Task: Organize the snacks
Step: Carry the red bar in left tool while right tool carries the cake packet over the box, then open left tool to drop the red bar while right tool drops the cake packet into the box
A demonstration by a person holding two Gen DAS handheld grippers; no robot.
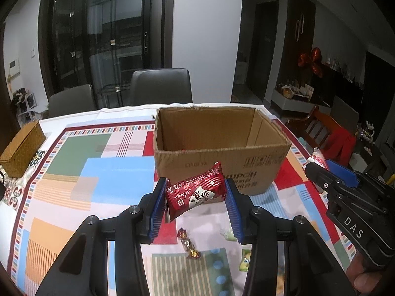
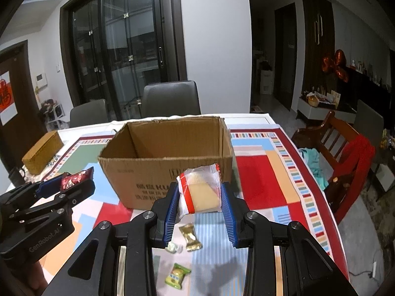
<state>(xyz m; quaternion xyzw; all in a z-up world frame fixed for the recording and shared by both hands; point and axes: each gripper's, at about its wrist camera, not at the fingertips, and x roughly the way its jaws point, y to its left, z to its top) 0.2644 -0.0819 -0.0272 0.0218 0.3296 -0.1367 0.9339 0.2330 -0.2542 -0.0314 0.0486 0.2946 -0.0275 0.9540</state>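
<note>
The left gripper (image 1: 195,194) squeezes a light, crinkly red snack (image 1: 196,193); the right gripper (image 2: 198,197) squeezes a soft white packet (image 2: 201,192) by its sides.

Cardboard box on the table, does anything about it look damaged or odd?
Yes. The cardboard box has no top flaps, and its rim is ragged, as if torn off. Its printed lettering reads upside down in both views, so the box seems to stand inverted. Otherwise it sits square on the tablecloth.
</note>
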